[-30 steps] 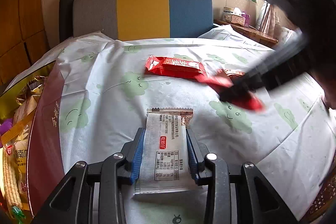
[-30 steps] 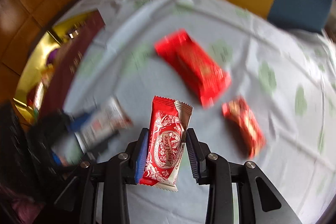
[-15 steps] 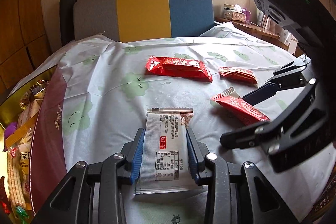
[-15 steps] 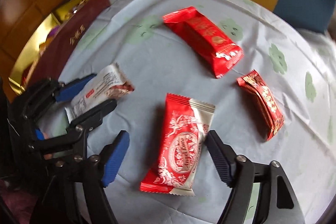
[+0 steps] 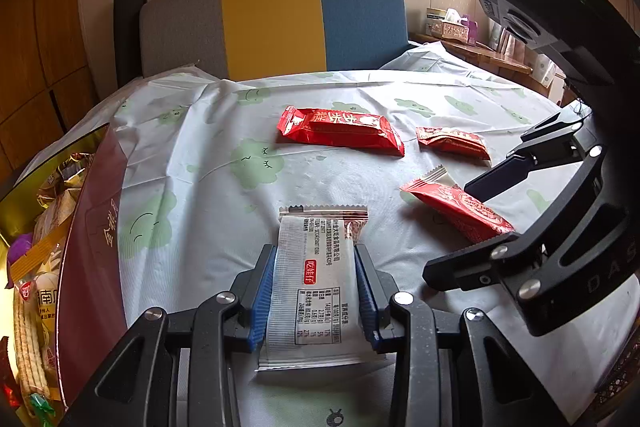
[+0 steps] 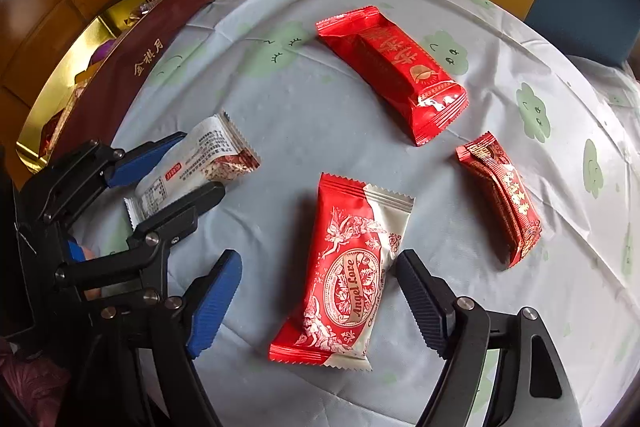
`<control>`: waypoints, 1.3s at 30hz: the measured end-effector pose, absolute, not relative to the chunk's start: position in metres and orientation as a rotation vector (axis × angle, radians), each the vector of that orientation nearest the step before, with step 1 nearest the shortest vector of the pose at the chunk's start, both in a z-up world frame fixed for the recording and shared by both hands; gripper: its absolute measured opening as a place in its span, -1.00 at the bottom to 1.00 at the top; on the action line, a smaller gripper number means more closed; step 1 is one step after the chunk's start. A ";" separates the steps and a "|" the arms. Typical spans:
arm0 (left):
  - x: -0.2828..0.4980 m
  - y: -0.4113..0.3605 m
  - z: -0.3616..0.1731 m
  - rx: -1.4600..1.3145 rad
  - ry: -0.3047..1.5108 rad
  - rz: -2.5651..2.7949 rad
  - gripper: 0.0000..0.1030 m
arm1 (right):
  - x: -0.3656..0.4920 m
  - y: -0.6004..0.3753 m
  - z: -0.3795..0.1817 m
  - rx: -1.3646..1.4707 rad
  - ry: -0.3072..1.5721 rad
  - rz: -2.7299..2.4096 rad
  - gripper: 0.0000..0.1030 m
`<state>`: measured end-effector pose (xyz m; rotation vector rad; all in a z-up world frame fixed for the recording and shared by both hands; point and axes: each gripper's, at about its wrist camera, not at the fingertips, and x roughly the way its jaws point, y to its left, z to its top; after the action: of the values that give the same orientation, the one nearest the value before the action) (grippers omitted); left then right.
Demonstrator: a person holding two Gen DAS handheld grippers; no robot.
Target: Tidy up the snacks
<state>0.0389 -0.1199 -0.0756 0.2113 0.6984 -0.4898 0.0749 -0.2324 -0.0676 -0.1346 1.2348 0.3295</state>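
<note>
The table [image 6: 304, 131] is covered by a cloud-print cloth. A dark red snack box [image 6: 120, 67] is set at its left edge. The white snack packet [image 5: 316, 287] is pinched by the left gripper [image 5: 316, 301]. The right gripper [image 6: 320, 301] has just been opening — the red-and-white Angel Love packet [image 6: 352, 267] lies untouched between its spread jaws, near the middle.

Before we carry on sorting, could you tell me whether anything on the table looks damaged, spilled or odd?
Nothing stands out: the three loose packets, including the Angel Love packet, lie sealed on the tablecloth.
</note>
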 end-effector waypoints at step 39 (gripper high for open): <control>0.039 -0.120 -0.076 0.227 0.697 -0.482 -0.28 | 0.057 -0.270 -0.062 -0.046 1.218 0.221 -0.21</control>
<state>0.0385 -0.1205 -0.0763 0.2272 0.6965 -0.4823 0.0567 -0.2701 -0.0616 -0.0458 1.2179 0.2212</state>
